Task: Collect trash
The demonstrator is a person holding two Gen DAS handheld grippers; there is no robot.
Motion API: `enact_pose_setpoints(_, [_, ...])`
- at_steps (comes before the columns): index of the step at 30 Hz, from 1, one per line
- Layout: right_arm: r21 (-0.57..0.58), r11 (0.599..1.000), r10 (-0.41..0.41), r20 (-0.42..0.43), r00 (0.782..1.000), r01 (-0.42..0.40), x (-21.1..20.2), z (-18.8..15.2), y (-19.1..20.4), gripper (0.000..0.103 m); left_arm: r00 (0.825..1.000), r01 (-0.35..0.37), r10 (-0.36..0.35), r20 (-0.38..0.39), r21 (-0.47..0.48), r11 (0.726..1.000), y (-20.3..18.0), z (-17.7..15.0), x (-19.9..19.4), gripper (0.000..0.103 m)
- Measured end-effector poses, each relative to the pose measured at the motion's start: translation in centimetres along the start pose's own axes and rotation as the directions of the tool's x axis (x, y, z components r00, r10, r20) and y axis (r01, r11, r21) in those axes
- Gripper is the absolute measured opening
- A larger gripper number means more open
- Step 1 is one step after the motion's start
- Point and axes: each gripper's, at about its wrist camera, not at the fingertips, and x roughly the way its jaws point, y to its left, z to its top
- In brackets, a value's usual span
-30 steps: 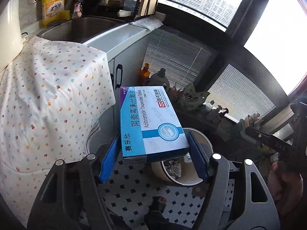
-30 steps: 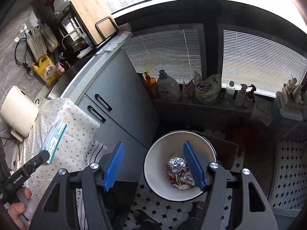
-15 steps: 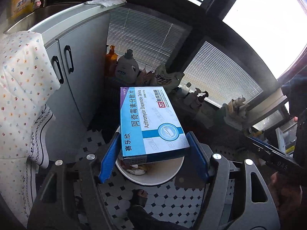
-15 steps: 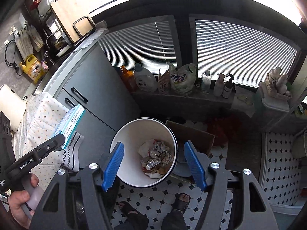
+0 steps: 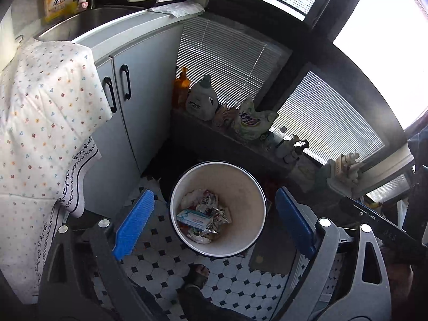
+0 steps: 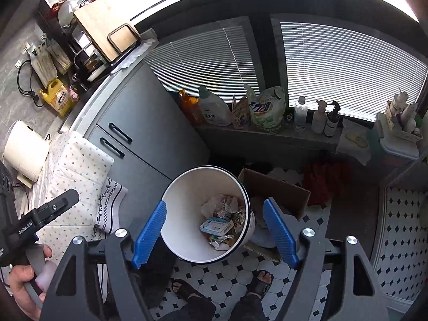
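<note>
A white trash bin [image 5: 248, 184] with a dark rim stands on the tiled floor; it also shows in the right wrist view [image 6: 184, 203]. A blue-and-white medicine box [image 5: 193, 218] lies inside it on crumpled wrappers and foil, and shows in the right wrist view [image 6: 216, 225] too. My left gripper [image 5: 214, 224] is open and empty, high above the bin. My right gripper [image 6: 214, 230] is open and empty, also above the bin. The left gripper's body [image 6: 40, 216] shows at the left of the right wrist view.
Grey cabinets [image 5: 139, 101] and a floral cloth [image 5: 40, 123] stand to the left. A low ledge with detergent bottles [image 6: 214, 109] and bags runs behind the bin. A cardboard box [image 6: 275, 190] sits right of the bin. The person's sandalled feet [image 6: 222, 286] are below.
My left gripper opened and let go of the medicine box, which dropped into the bin. The right gripper stayed open and shifted slightly over the bin.
</note>
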Motion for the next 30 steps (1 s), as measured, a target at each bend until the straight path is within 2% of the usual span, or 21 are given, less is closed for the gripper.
enact_pose_setpoints(3, [-0.025,1.0,0.012,0.014,1.0,-0.011,-0.3,0.5,1.3,0.089,0.999,-0.032,0.032,0.042,-0.019,0.999,0.9,0.1,-2.6,0.096])
enact_pose_setpoints(8, [-0.054,0.999,0.006,0.033,0.999,-0.005,-1.4,0.9,4.2,0.095,0.994,-0.062,0.065,0.089,-0.031,0.998,2.7,0.1,-6.2,0.097])
enact_pose_setpoints(19, [-0.092,0.996,0.015,0.1,0.995,-0.005,-5.4,0.9,11.6,0.095,0.973,-0.101,0.104,0.205,-0.022,0.995,7.7,0.6,-15.4,0.097])
enact_pose_setpoints(21, [-0.124,0.992,0.0,0.112,0.994,0.014,-6.1,0.5,13.4,0.095,0.972,-0.104,0.105,0.212,-0.017,0.994,8.6,0.6,-17.1,0.097])
enact_pose_setpoints(23, [-0.125,0.992,-0.005,0.099,0.995,0.017,-6.8,0.1,15.1,0.095,0.963,-0.133,0.13,0.237,-0.002,0.991,9.3,0.4,-19.1,0.097])
enact_pose_setpoints(25, [-0.145,0.989,-0.004,0.104,0.995,0.019,-7.9,-0.5,17.2,0.095,0.957,-0.134,0.132,0.257,-0.01,0.991,10.2,0.3,-21.0,0.097])
enact_pose_setpoints(30, [-0.21,0.978,0.04,0.142,0.989,-0.009,-10.9,-2.5,22.2,0.095,0.945,-0.148,0.151,0.291,-0.034,0.988,12.7,-1.2,-24.9,0.097])
